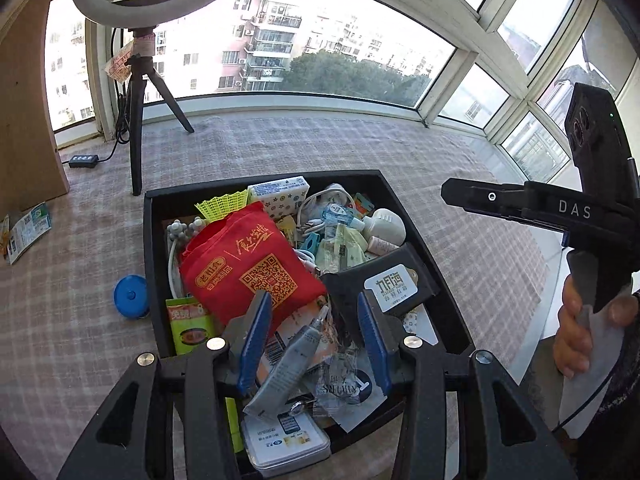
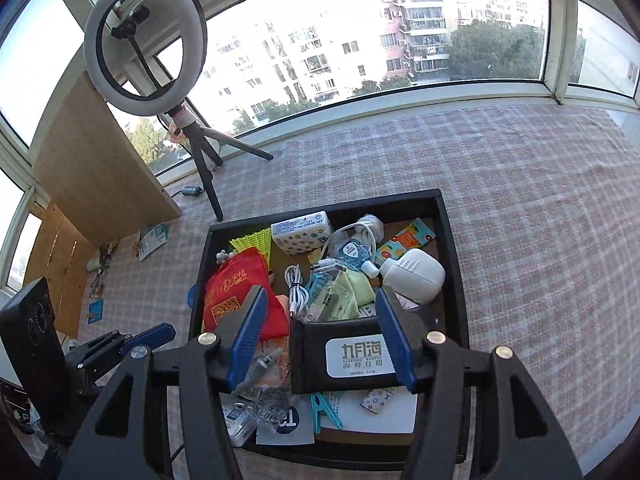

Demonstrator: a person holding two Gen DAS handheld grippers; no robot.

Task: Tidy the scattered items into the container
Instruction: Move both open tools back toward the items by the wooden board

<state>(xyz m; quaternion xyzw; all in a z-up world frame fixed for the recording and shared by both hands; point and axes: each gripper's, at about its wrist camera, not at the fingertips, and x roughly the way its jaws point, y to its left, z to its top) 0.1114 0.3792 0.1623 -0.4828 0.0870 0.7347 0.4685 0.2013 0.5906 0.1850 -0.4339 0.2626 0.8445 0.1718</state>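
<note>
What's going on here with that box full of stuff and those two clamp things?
A person is tidying loose household bits into a black box on a checked cloth, using a handheld gripper in each hand. Both the left gripper and the right gripper hover over the box with open jaws, holding nothing. The box is already heaped: a red bag, a black wipes pack, cables. A blue round lid lies outside it.

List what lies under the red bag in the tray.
Under the red bag: a white cable, a green packet and a printed packet's edge. What lies beneath its middle is covered.
</note>
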